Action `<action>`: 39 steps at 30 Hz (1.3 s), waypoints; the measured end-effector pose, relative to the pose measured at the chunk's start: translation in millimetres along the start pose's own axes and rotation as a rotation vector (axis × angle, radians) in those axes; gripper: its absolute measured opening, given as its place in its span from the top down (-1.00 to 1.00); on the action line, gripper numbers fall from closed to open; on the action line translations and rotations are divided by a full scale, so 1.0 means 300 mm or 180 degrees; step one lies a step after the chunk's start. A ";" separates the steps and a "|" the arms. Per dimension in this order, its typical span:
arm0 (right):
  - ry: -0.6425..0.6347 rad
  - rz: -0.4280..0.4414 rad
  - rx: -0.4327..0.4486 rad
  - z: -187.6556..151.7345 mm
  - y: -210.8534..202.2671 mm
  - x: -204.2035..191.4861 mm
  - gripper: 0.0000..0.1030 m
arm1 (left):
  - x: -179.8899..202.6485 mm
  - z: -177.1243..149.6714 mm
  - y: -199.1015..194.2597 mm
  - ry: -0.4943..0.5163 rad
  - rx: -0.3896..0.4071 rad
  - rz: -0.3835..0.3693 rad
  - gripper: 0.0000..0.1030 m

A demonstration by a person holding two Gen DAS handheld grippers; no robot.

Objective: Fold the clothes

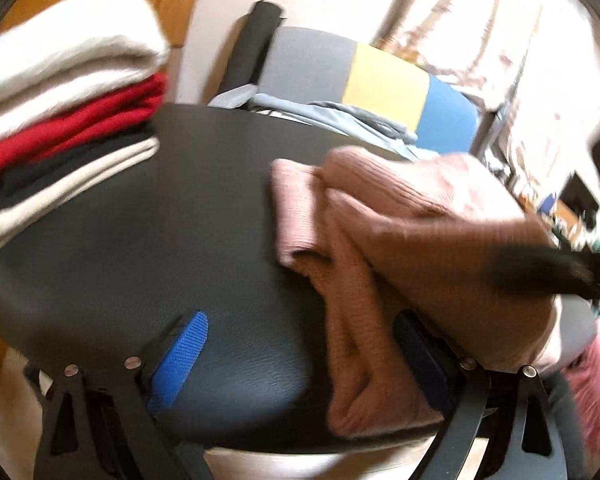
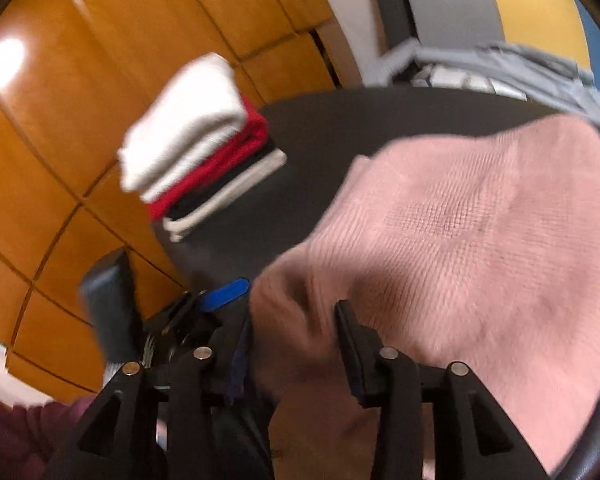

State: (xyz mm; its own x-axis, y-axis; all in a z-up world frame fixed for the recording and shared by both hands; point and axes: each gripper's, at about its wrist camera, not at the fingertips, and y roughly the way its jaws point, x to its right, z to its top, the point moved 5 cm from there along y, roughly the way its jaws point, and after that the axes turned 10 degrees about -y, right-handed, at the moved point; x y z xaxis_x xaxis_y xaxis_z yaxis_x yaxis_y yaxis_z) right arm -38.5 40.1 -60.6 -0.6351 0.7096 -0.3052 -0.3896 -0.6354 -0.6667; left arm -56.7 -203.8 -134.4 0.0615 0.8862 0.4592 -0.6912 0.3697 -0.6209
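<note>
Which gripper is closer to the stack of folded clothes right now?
Left. The left gripper sits open on the black table, facing the stack of folded clothes; the right gripper grips the pink sweater, farther away.

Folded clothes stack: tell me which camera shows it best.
The right wrist view: the whole folded clothes stack shows there, white on top, then red, dark and cream layers, at the black table's edge. The left wrist view crops it at the left border, blurred.

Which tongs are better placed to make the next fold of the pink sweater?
Probably the right tongs: pink sweater fabric sits bunched between their fingers. The left tongs are wide open at the sweater's near edge, gripping nothing, over the black table.
</note>
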 end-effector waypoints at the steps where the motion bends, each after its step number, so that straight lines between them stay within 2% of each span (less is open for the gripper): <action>1: -0.0039 0.0017 0.0076 -0.010 -0.038 -0.014 0.18 | -0.020 0.008 -0.014 -0.0138 -0.0025 -0.0047 -0.84; 5: -0.0024 -0.0190 0.0188 -0.090 -0.117 -0.004 0.19 | -0.102 0.059 -0.058 -0.0854 -0.0129 -0.0371 -0.82; 7: 0.0054 -0.0296 0.0159 -0.137 -0.141 0.025 0.18 | -0.101 0.088 -0.095 -0.1019 -0.0067 -0.0499 -0.82; 9: 0.0147 -0.0327 0.0137 -0.180 -0.167 0.050 0.18 | -0.051 0.114 -0.130 -0.0875 0.0005 -0.0573 -0.82; 11: 0.0224 -0.0306 0.0105 -0.220 -0.190 0.069 0.19 | 0.044 0.123 -0.146 -0.0564 -0.0033 -0.0683 -0.83; 14: 0.0182 -0.0094 -0.0062 -0.268 -0.171 0.055 0.20 | 0.185 0.130 -0.159 -0.0090 -0.0105 -0.0821 -0.85; 16: 0.0139 -0.0215 -0.0136 -0.285 -0.151 0.062 0.29 | 0.262 0.113 -0.116 0.0198 -0.0193 -0.0701 -0.85; 18: 0.0107 -0.0391 -0.0183 -0.296 -0.131 0.077 0.29 | 0.304 0.096 -0.054 0.0341 -0.0302 -0.0503 -0.85; 19: 0.0131 -0.0470 -0.0136 -0.290 -0.127 0.091 0.30 | 0.315 0.091 -0.021 0.0385 -0.0357 -0.0410 -0.79; 20: 0.0195 -0.0566 -0.0077 -0.284 -0.125 0.114 0.33 | 0.309 0.092 0.006 0.0331 -0.0433 -0.0356 -0.17; 21: 0.0251 -0.0653 -0.0042 -0.277 -0.127 0.134 0.49 | 0.298 0.096 0.026 0.0203 -0.0531 -0.0339 0.40; 22: 0.0303 -0.0772 -0.0006 -0.271 -0.134 0.153 0.73 | 0.287 0.100 0.045 0.0074 -0.0628 -0.0321 0.74; 23: 0.0339 -0.0960 0.0033 -0.264 -0.151 0.170 0.83 | 0.275 0.109 0.040 -0.0073 -0.0654 -0.0387 0.75; 26: 0.0339 -0.1278 0.0266 -0.254 -0.237 0.181 0.91 | 0.234 0.152 -0.061 -0.0501 -0.0495 -0.0814 0.78; 29: 0.0244 -0.1422 0.0234 -0.264 -0.252 0.177 0.91 | 0.209 0.113 -0.117 -0.0354 -0.0537 -0.0910 0.89; 32: 0.0377 -0.1044 0.0150 -0.296 -0.235 0.171 0.84 | 0.139 0.034 -0.069 -0.0227 -0.0677 -0.0537 0.89; 33: 0.0417 -0.0920 0.0135 -0.307 -0.235 0.165 0.66 | 0.105 0.007 -0.045 -0.0315 -0.0731 -0.0412 0.89; 34: 0.0457 -0.0796 0.0119 -0.318 -0.235 0.160 0.48 | 0.077 -0.008 -0.033 -0.0470 -0.0736 -0.0395 0.89; 35: 0.0486 -0.0697 0.0093 -0.328 -0.232 0.153 0.47 | 0.056 -0.014 -0.032 -0.0660 -0.0701 -0.0467 0.89; 37: 0.0478 -0.0679 -0.0011 -0.343 -0.208 0.139 0.47 | 0.036 0.000 -0.046 -0.0959 -0.0575 -0.0611 0.85; 39: 0.0493 -0.0606 -0.0042 -0.351 -0.193 0.133 0.46 | 0.052 0.033 -0.066 -0.1068 -0.0475 -0.0778 0.54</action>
State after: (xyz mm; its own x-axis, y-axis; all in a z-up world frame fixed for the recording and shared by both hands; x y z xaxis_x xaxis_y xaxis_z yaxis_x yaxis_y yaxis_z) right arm 28.8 137.4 -105.9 -0.4409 0.8551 -0.2730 -0.4832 -0.4824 -0.7307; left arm -49.2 -200.0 -108.6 -0.0440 0.6372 0.7695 -0.5722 0.6153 -0.5422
